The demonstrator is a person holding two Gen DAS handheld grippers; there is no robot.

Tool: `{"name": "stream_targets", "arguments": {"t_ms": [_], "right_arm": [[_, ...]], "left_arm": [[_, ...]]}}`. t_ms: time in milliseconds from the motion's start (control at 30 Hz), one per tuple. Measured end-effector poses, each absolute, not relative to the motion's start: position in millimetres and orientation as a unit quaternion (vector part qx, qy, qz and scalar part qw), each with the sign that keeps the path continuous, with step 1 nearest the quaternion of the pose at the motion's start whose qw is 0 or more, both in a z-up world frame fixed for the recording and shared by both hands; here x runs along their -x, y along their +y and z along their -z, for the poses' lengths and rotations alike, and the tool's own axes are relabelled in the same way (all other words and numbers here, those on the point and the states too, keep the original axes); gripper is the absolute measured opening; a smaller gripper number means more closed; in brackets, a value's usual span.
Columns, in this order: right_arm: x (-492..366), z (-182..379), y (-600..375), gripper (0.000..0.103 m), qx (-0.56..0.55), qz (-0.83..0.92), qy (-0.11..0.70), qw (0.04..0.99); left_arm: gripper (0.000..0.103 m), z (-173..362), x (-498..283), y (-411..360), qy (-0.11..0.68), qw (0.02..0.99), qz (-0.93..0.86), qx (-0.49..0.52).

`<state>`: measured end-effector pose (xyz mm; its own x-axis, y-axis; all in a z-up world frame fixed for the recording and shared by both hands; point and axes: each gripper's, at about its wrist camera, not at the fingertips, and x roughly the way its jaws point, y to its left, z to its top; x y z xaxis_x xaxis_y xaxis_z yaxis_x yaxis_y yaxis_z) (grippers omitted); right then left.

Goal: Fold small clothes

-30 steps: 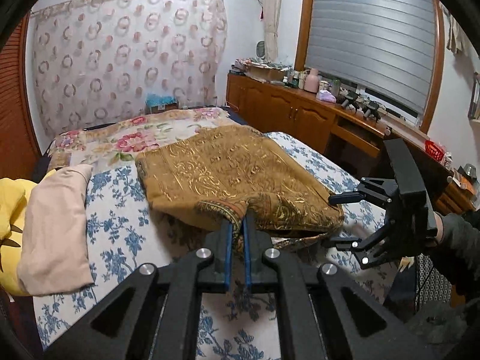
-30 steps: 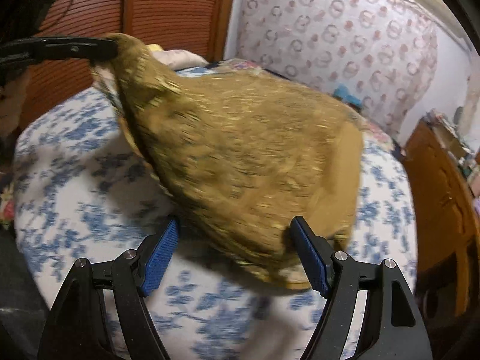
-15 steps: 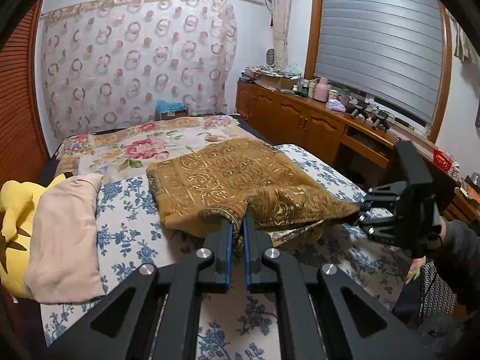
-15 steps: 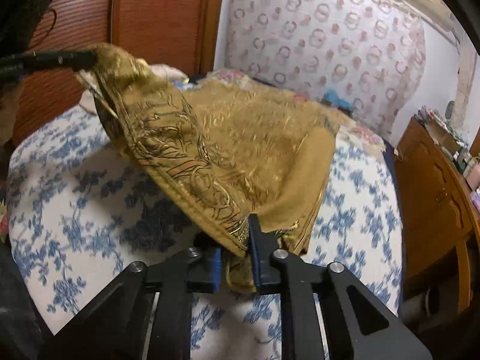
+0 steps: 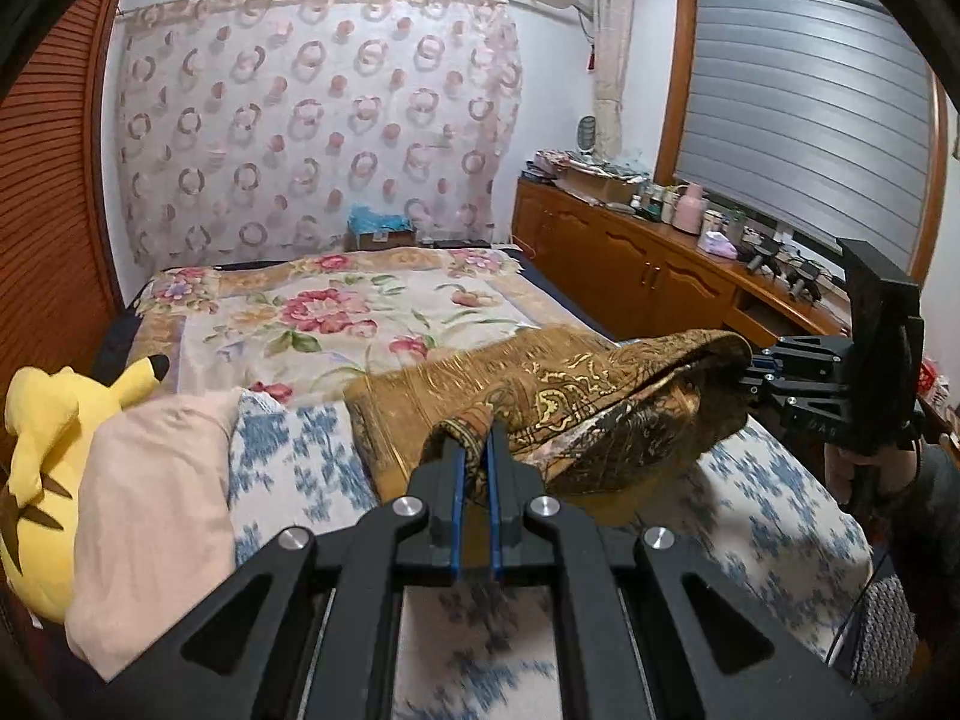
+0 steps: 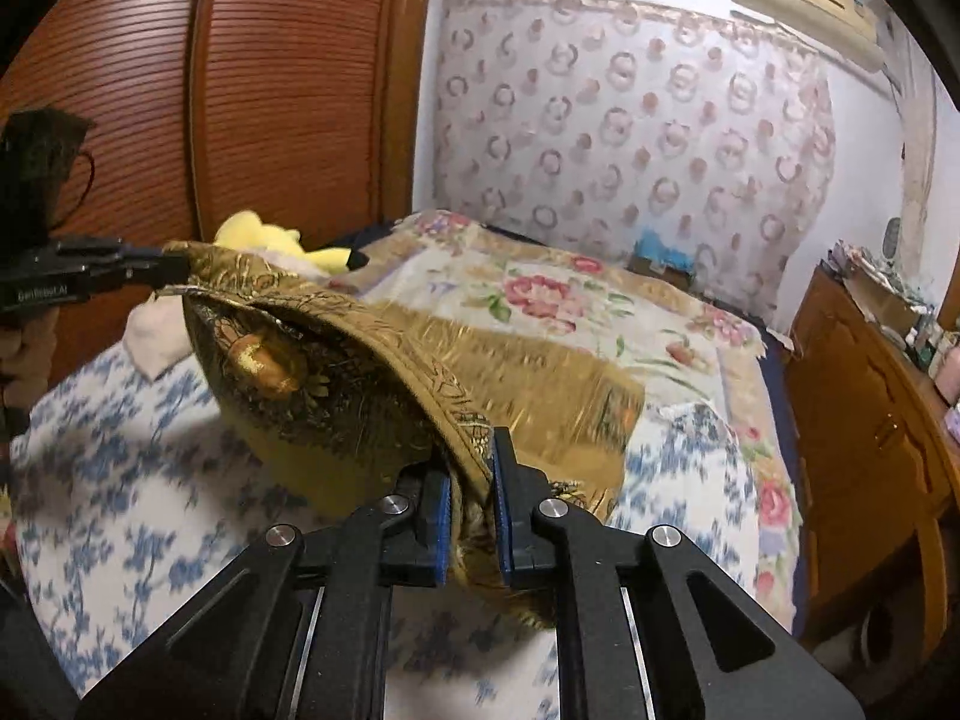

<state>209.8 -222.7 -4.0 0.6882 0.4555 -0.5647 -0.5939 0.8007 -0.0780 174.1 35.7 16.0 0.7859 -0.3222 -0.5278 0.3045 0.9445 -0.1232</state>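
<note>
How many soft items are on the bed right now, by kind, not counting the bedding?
Gold patterned garment, held at two corners by left gripper and right gripper: 1
Pink folded garment: 1
Yellow plush toy: 1
Total: 3

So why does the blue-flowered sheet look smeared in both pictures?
Motion blur: in the left wrist view the sheet smears near the lens, though the curtain stays crisp; in the right wrist view the sheet and gold cloth streak; the fisheye bends the wardrobe.
</note>
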Motion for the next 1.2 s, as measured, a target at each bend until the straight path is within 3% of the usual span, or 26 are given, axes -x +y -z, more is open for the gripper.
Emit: {"name": "stream_targets", "arguments": {"t_ms": [367, 567, 633, 800, 1000, 1067, 1200], "right_arm": [[-296, 3, -214, 0.008, 0.116, -0.296, 0.289, 0.903], [-330, 30, -204, 0.008, 0.115, -0.302, 0.315, 0.892], [-342, 43, -202, 0.008, 0.113, -0.302, 0.330, 0.887], [-355, 55, -196, 0.008, 0.117, -0.300, 0.339, 0.884], [-365, 55, -194, 0.009, 0.105, -0.286, 0.341, 0.889], [-365, 52, -194, 0.017, 0.102, -0.279, 0.340, 0.892], [-361, 38, -202, 0.050, 0.102, -0.251, 0.330, 0.905]], "left_arm": [[0.004, -3, -266, 44, 0.302, 0.942, 0.146, 0.021], [0.004, 22, -299, 51, 0.334, 0.930, 0.146, 0.039], [0.010, 29, -303, 52, 0.341, 0.928, 0.144, 0.039], [0.038, 33, -302, 53, 0.341, 0.926, 0.158, 0.037], [0.040, 51, -312, 49, 0.374, 0.913, 0.158, 0.025], [0.040, 60, -317, 48, 0.388, 0.909, 0.151, 0.025], [0.040, 75, -327, 51, 0.410, 0.903, 0.127, 0.030]]}}
